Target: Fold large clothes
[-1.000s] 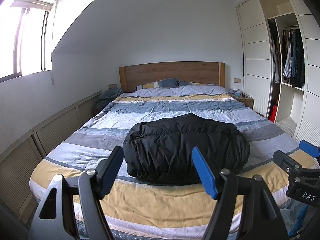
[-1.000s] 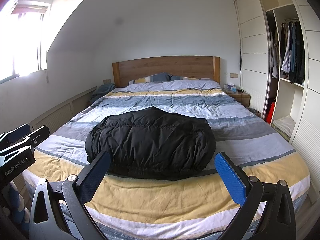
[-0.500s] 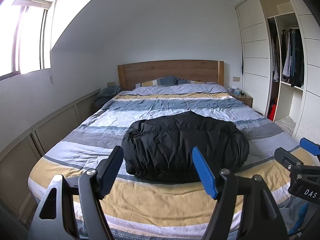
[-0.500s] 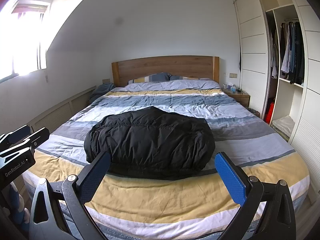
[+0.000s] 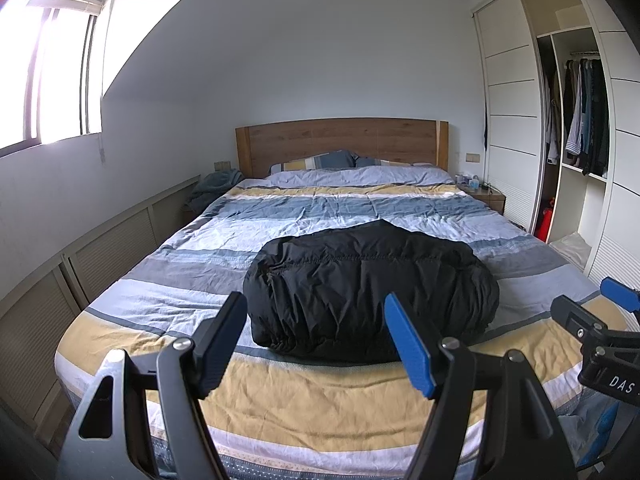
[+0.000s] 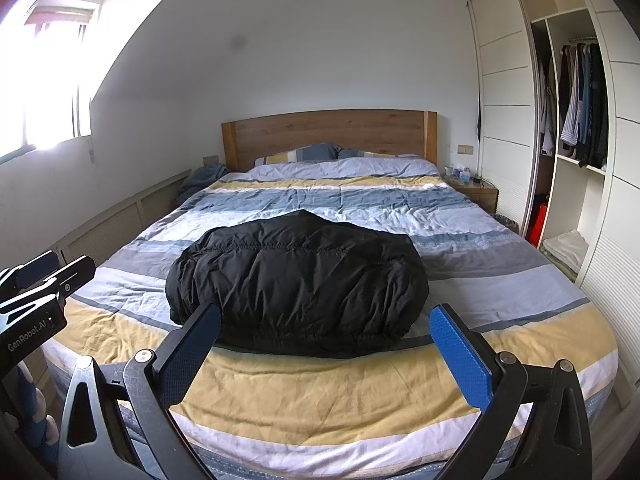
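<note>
While one folded black jacket (image 5: 370, 292) lies on one striped bed (image 5: 320, 404), two hand-held grippers, left (image 5: 316, 340), right (image 6: 326, 354), gaping wide, empty.

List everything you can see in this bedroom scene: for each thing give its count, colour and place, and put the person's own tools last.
puffy black quilted jacket: one, black, folded in a bundle on the near half of the bed
striped quilt-covered bed: one, blue, grey, white and mustard stripes, centre of room
wooden headboard: one, brown, against the far wall
striped pillows: at least two, blue and yellow, below the headboard
wooden nightstand: one, brown, right of the bed
open white wardrobe: one, white, right wall, clothes hanging inside
window: one, bright, left wall
left tongs: one, black with blue pads, open, empty
right tongs: one, same colours, open, empty
</note>
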Motion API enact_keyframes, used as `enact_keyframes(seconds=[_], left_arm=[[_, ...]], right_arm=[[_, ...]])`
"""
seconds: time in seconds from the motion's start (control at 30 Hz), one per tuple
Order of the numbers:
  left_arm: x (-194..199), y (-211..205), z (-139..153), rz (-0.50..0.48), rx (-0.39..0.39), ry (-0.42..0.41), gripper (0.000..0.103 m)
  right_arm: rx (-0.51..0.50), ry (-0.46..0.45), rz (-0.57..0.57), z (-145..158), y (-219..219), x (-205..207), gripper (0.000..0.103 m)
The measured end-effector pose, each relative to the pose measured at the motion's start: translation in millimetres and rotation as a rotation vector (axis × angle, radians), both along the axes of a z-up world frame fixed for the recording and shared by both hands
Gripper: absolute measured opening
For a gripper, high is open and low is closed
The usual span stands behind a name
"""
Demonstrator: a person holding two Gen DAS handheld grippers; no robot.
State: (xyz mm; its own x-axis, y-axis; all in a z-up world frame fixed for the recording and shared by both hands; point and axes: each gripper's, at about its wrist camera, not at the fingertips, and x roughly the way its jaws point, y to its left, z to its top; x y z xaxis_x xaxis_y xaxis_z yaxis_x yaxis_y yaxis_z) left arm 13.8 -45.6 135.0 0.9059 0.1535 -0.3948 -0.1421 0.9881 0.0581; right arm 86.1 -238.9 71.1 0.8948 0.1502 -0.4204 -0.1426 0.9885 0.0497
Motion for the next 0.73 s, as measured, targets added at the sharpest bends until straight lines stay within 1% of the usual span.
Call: enact_keyframes(seconds=[0.73], left_arm=[[-2.0, 6.1, -2.3, 0.006, -0.004, 0.009, 0.07]], right_arm=[[-0.003, -0.002, -0.002, -0.6, -2.5, 0.2, 0.103]])
